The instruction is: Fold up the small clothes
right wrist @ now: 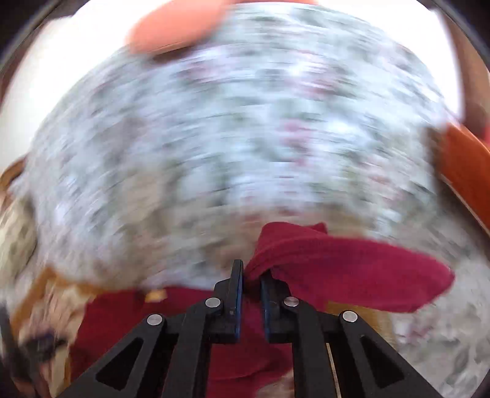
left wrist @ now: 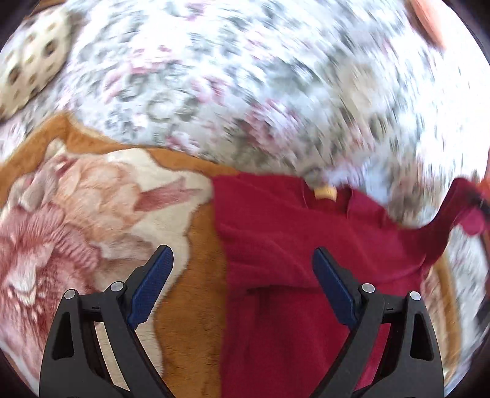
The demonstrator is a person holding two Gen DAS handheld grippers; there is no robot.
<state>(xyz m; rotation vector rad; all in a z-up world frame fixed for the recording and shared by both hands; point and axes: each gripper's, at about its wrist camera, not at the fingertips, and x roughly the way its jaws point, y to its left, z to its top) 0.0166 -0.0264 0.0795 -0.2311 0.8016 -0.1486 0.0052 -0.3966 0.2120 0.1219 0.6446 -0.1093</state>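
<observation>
A dark red knit sweater (left wrist: 306,245) lies on a brown plush blanket with a flower print (left wrist: 92,199); a yellow label shows at its collar (left wrist: 325,193). My left gripper (left wrist: 242,260) is open and empty, hovering over the sweater's left edge. One sleeve (left wrist: 465,199) is lifted at the far right. In the right wrist view my right gripper (right wrist: 251,272) is shut on that red sleeve (right wrist: 352,269), which hangs to the right of the fingers; the sweater's body (right wrist: 183,321) lies below. This view is motion-blurred.
A floral bedspread in grey and pink (left wrist: 245,76) covers the bed beyond the blanket. A spotted cream cushion (left wrist: 30,61) lies at the far left. An orange-pink object (right wrist: 177,24) sits at the far edge. A wooden bed frame (right wrist: 465,171) runs along the right.
</observation>
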